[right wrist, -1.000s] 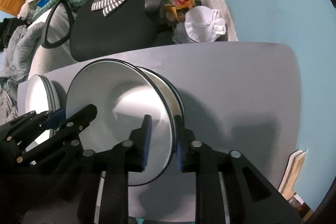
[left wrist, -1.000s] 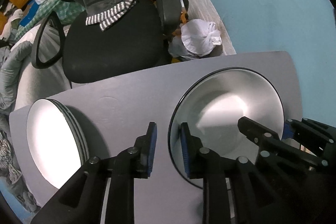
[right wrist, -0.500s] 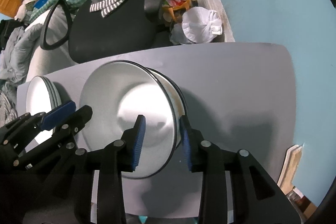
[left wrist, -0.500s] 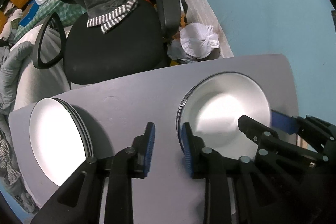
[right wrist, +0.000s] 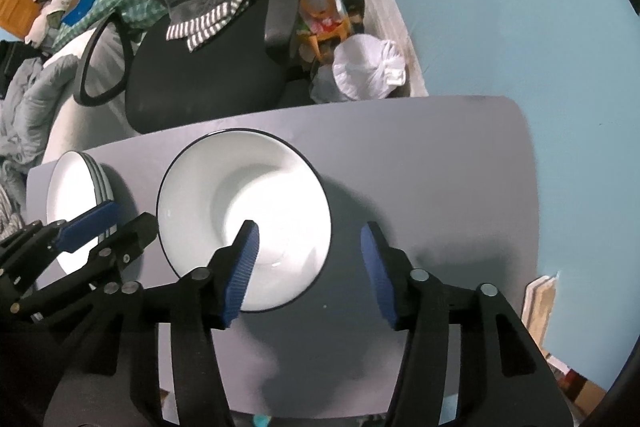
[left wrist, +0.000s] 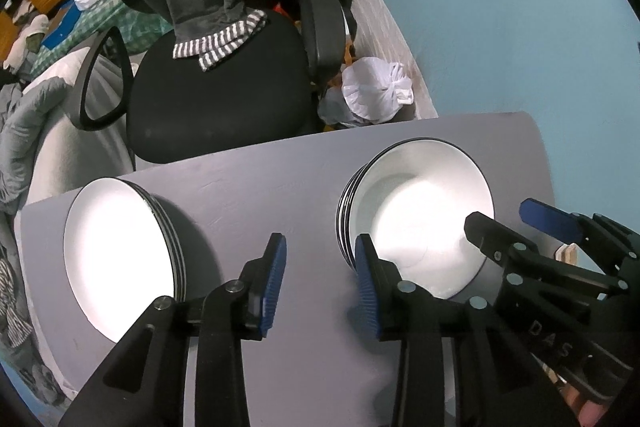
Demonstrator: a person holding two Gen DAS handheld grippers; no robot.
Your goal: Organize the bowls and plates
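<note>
1. A grey table [right wrist: 420,155] is seen from above through two downward-pointing wrist cameras; a black office chair [left wrist: 216,99] stands beyond its far edge.
2. Two stacks of white, dark-rimmed dishes rest on the table. A stack of bowls [right wrist: 244,215] sits near the middle, and a stack of plates [left wrist: 120,259] sits toward the left edge.
3. The left gripper [left wrist: 320,279] is held above bare table between the two stacks. Its jaws are parted and opening, and nothing is between them. Its right pad appears at the near-left rim of the bowls, but contact cannot be confirmed.
4. The right gripper [right wrist: 312,263] is held above the near-right rim of the bowls. Its jaws are spread wide and opening. One pad is seen over the bowl's inside and the other outside over the table, and neither pad appears to press the rim.
5. Both stacks appear neatly nested, so the sorting looks close to done.
6. The dishes are judged rigid, smooth and breakable, probably ceramic or enamel. A stack would be heavy and its glazed surface slippery.
7. A single dish is best taken by its rim, one pad inside and one outside, and lowered gently to avoid chipping.
</note>
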